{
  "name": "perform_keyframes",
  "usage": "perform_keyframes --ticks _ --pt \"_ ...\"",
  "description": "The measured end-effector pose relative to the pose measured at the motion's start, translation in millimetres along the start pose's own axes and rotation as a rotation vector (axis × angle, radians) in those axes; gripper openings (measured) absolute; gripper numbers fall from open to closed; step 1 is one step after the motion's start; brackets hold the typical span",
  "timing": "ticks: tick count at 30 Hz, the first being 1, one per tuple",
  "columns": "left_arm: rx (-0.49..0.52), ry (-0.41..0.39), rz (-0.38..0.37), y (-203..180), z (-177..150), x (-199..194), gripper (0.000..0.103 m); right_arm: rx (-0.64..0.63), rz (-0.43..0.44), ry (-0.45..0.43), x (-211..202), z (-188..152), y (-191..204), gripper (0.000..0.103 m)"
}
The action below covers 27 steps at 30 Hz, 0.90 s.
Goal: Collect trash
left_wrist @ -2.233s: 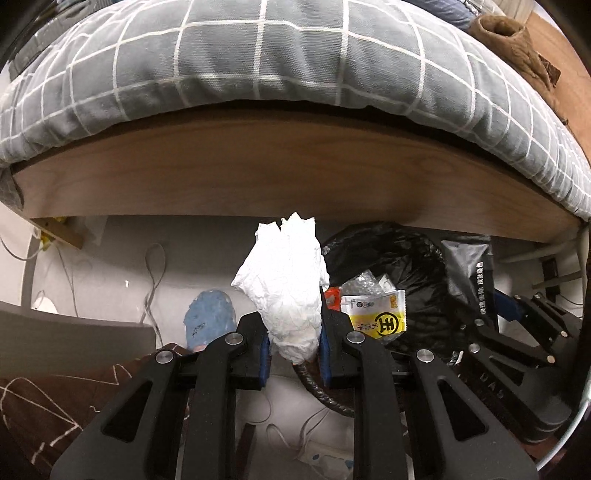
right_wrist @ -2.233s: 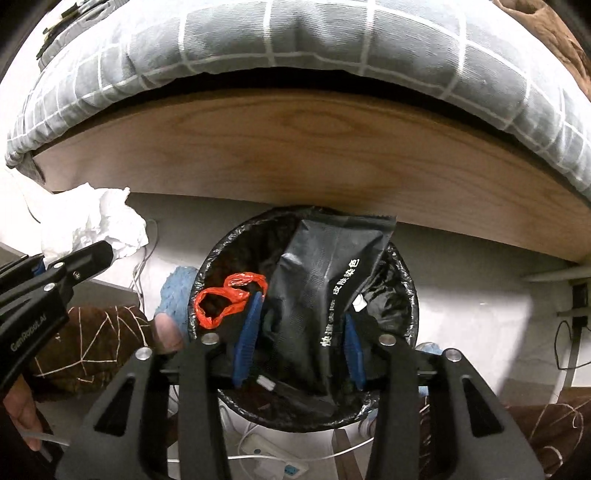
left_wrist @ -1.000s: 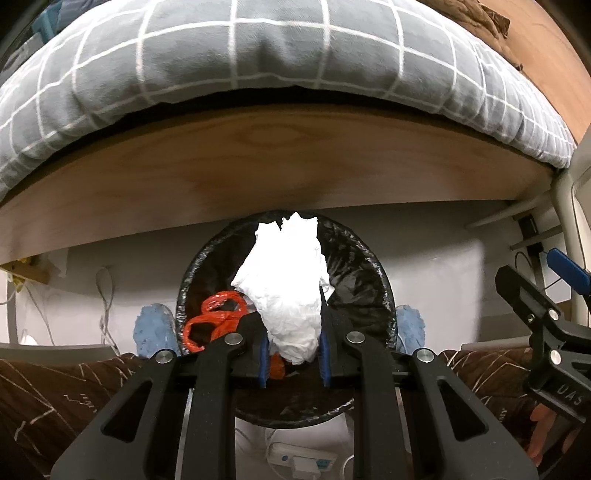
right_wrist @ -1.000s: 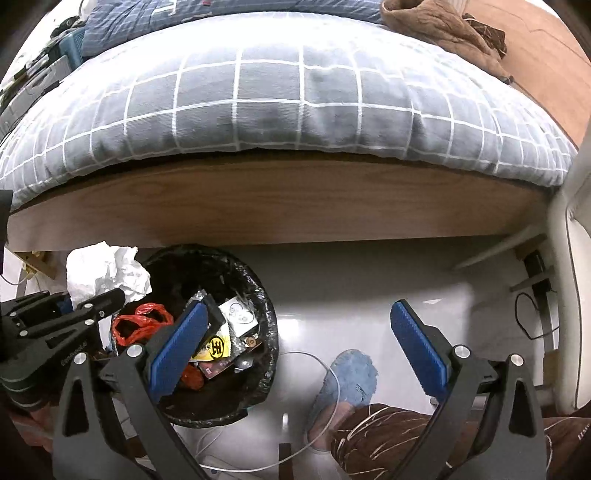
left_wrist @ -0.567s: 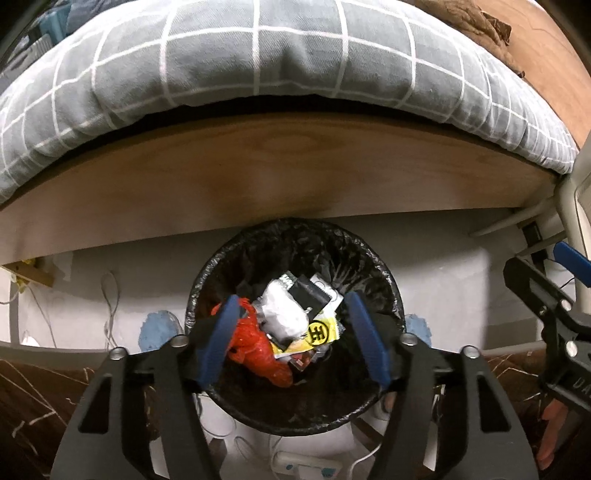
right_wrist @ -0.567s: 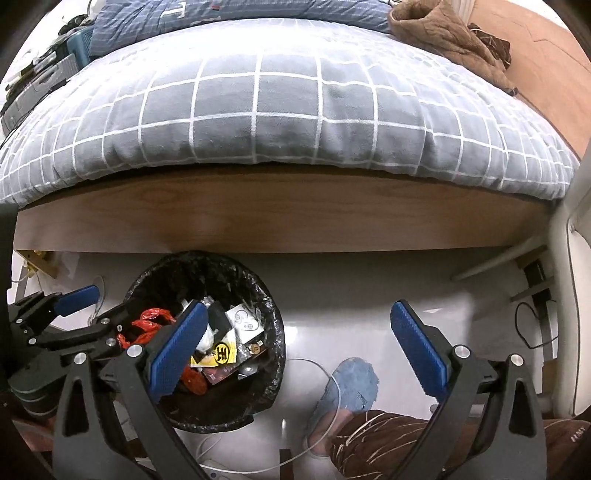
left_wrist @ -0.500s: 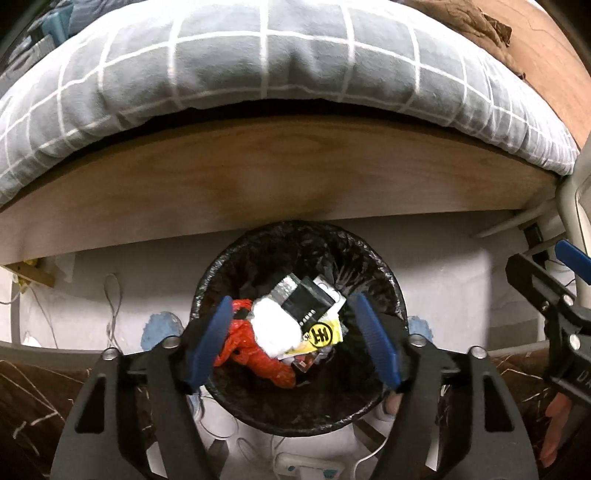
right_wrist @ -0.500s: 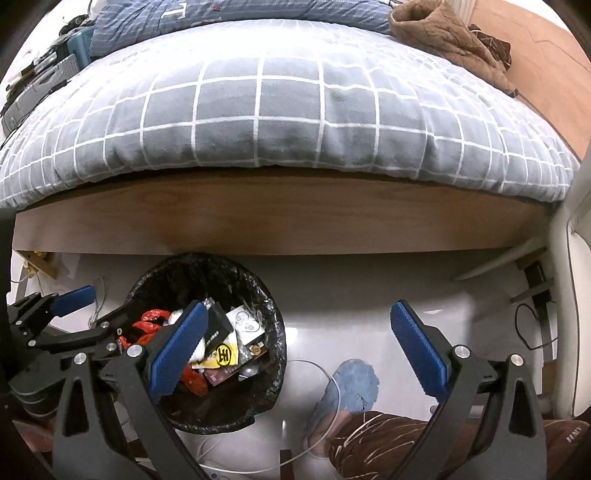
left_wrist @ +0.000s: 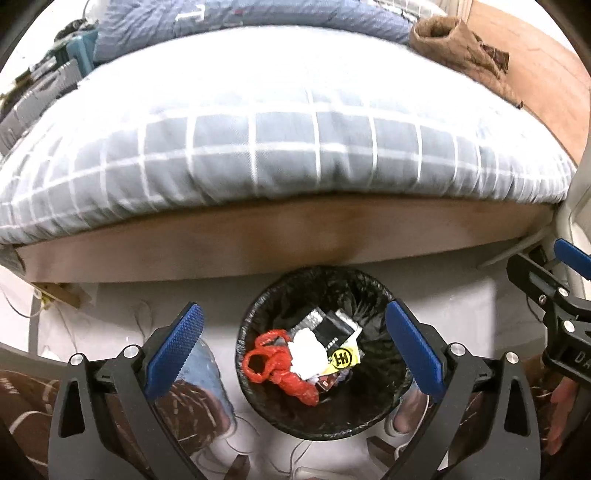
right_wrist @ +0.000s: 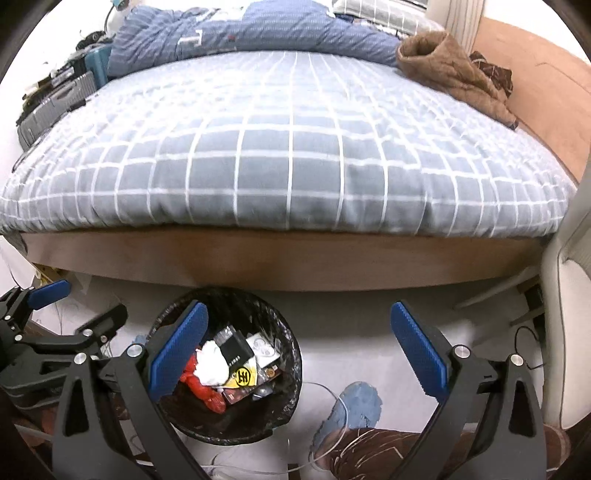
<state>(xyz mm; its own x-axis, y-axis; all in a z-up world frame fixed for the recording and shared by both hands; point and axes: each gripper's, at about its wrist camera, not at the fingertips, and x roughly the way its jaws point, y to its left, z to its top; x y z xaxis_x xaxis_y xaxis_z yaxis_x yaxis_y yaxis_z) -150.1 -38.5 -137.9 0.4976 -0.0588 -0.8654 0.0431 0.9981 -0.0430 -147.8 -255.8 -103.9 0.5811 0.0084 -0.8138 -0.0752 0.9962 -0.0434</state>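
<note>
A black-lined trash bin [left_wrist: 258,317] stands on the floor in front of the bed; it also shows in the right wrist view [right_wrist: 291,354]. In it lie a white crumpled tissue [left_wrist: 306,349], a red plastic bag [left_wrist: 280,373], a black packet [left_wrist: 330,328] and a yellow-labelled wrapper [left_wrist: 341,357]. My left gripper [left_wrist: 295,347] is open and empty, high above the bin. My right gripper [right_wrist: 299,350] is open and empty, above the floor just right of the bin. The tissue shows in the right wrist view [right_wrist: 212,362].
The bed with a grey checked cover [right_wrist: 288,155] and wooden side board [left_wrist: 295,236] is straight ahead. A brown garment [right_wrist: 450,70] and blue clothing [right_wrist: 240,33] lie on it. Blue slippers [right_wrist: 354,406], the person's legs and cables are on the floor.
My left gripper opened over the bin and the tissue fell in. The right gripper let the black packet go into the bin. Both grippers have since risen and drawn back.
</note>
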Motion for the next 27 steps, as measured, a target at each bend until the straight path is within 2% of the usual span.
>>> perform_keyframes --ticks 8,12,17,22,27 --pt "-0.028 -0.100 0.006 7 20 -66 0.097 -0.014 0.016 -0.108 -60 24 4 0.095" --pt "-0.036 -0.160 0.011 11 26 -104 0.097 -0.013 0.024 -0.143 -86 27 5 0.095" --pt "-0.042 -0.198 0.004 15 28 -138 0.097 0.000 0.026 -0.166 -113 25 4 0.095" --pt "-0.034 -0.221 0.006 15 21 -159 0.097 0.003 0.015 -0.181 -132 18 5 0.095" --pt "-0.025 -0.220 0.009 14 15 -162 0.097 0.001 0.011 -0.181 -138 14 6 0.095"
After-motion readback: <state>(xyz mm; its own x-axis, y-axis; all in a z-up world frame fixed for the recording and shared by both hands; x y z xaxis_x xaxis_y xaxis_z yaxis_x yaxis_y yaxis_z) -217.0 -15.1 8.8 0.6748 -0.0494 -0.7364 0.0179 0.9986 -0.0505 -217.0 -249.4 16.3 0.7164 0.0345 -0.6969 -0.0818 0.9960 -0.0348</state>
